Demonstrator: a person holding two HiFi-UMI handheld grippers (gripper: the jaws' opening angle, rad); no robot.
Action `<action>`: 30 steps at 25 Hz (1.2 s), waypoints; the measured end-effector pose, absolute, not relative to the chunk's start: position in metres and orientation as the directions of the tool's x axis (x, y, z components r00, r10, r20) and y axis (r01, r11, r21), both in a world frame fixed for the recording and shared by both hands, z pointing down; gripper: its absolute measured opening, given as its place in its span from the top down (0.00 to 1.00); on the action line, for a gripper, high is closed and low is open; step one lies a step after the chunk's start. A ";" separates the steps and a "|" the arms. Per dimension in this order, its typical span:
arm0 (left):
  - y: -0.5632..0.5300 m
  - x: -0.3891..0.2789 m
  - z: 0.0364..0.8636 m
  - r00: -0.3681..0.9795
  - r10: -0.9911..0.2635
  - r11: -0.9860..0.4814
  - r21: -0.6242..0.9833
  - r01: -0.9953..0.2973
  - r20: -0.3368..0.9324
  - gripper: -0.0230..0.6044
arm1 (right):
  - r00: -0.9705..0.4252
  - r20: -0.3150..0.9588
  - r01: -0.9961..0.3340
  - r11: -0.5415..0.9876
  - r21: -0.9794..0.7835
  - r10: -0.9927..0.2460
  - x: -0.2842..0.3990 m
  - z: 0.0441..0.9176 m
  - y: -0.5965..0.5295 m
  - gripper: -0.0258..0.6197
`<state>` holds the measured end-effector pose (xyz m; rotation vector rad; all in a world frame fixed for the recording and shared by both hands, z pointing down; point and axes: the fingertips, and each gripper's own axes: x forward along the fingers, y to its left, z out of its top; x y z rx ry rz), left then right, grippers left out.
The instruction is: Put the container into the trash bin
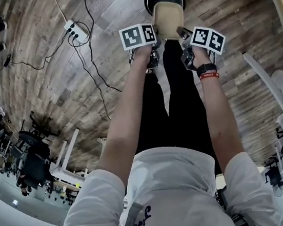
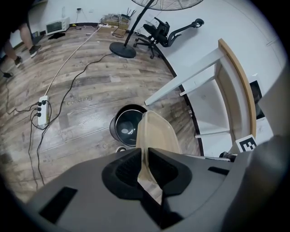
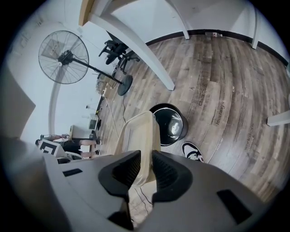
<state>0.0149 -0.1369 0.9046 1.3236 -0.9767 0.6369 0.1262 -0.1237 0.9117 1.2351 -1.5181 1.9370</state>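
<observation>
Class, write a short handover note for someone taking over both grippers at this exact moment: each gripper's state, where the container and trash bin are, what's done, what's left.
Left gripper: fingers shut on one edge of the tan container.
Right gripper: fingers shut on the opposite edge.
Container: held in the air between both grippers, its far end toward the black trash bin, which stands on the wood floor. It is not inside the bin.
Done: container gripped and brought close to the bin.
Left: bring it over the opening, then open both grippers so it drops in.
</observation>
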 end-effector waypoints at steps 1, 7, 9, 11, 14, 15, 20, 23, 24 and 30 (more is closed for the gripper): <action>-0.135 0.016 0.914 0.480 -0.136 0.180 0.498 -0.848 0.867 0.87 | -0.538 0.819 -0.745 -0.340 -0.573 -0.200 0.127 0.920 -0.122 0.81; -0.133 0.017 0.957 0.478 -0.116 0.209 0.492 -0.845 0.870 0.87 | -0.548 0.822 -0.753 -0.338 -0.565 -0.152 0.128 0.964 -0.123 0.81; -0.135 0.017 0.967 0.478 -0.114 0.214 0.491 -0.845 0.871 0.87 | -0.548 0.823 -0.750 -0.348 -0.563 -0.150 0.128 0.974 -0.125 0.81; -0.137 0.015 0.977 0.476 -0.113 0.212 0.490 -0.846 0.872 0.87 | -0.545 0.824 -0.745 -0.362 -0.560 -0.154 0.126 0.983 -0.126 0.81; -0.139 0.012 0.990 0.475 -0.112 0.213 0.488 -0.847 0.873 0.87 | -0.547 0.823 -0.740 -0.373 -0.560 -0.151 0.123 0.997 -0.127 0.80; -0.140 0.012 0.994 0.475 -0.113 0.217 0.488 -0.845 0.873 0.87 | -0.549 0.822 -0.738 -0.376 -0.560 -0.147 0.124 1.002 -0.128 0.80; -0.146 0.013 1.012 0.479 -0.138 0.236 0.498 -0.835 0.867 0.86 | -0.550 0.825 -0.744 -0.374 -0.554 -0.128 0.124 1.018 -0.137 0.80; -0.145 0.011 1.022 0.476 -0.132 0.242 0.494 -0.835 0.869 0.86 | -0.551 0.828 -0.745 -0.384 -0.545 -0.107 0.122 1.030 -0.137 0.79; -0.146 0.012 1.026 0.476 -0.127 0.239 0.492 -0.837 0.870 0.86 | -0.550 0.829 -0.745 -0.390 -0.541 -0.101 0.123 1.033 -0.137 0.79; -0.146 0.016 1.045 0.469 -0.090 0.217 0.477 -0.852 0.879 0.86 | -0.538 0.839 -0.753 -0.404 -0.520 -0.078 0.126 1.052 -0.131 0.79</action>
